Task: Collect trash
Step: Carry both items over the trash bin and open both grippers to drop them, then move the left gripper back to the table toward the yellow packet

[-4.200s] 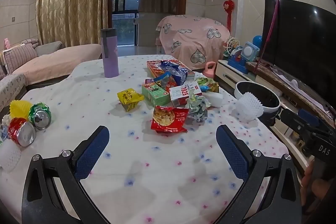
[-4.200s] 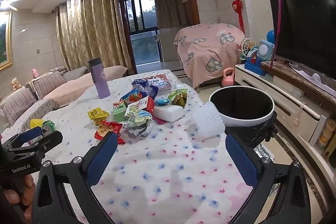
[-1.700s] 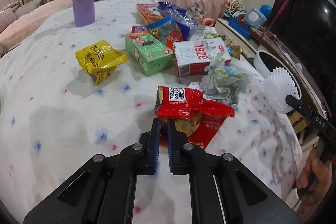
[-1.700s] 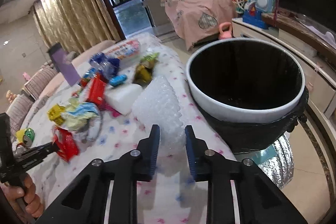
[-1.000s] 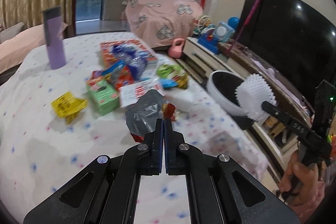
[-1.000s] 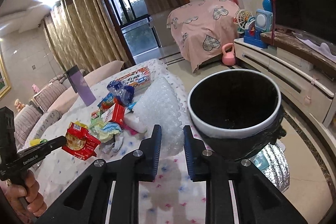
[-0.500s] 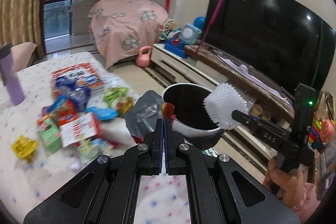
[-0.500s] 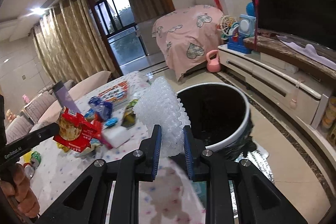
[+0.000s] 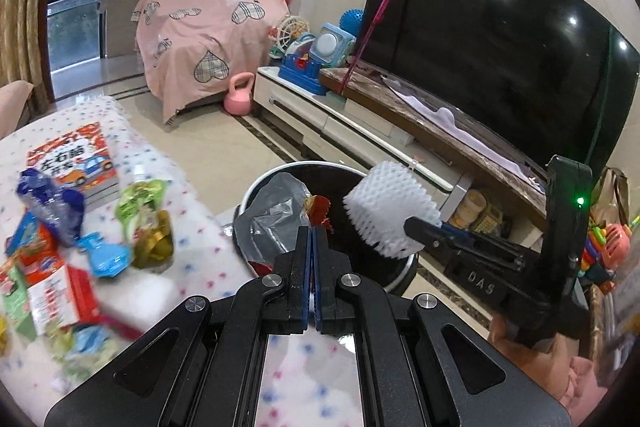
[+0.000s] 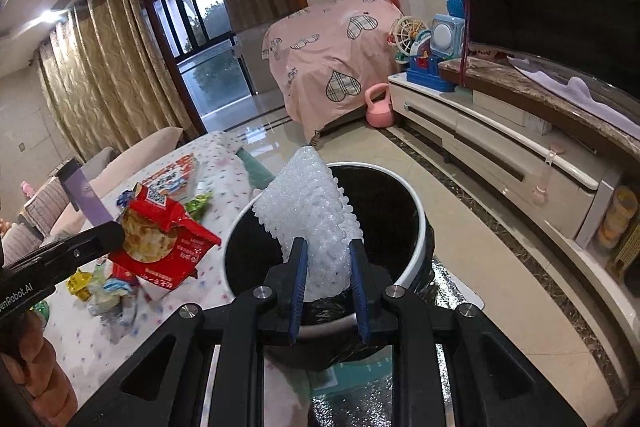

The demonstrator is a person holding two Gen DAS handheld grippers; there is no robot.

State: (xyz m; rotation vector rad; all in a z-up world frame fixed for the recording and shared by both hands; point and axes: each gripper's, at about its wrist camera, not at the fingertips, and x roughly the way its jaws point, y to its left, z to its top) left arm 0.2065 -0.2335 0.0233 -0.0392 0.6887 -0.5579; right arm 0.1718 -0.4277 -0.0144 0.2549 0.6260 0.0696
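Both hands are delivering trash: the left gripper is pinching a red snack bag and the right gripper a white foam net, both hanging above the bin just ahead, needing release.

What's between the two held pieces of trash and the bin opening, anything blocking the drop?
Nothing visible. The bin has no lid and its dark inside looks clear. The white foam net in the right gripper hangs over the opening. The red snack packet in the left gripper is at the rim's table side, path open.
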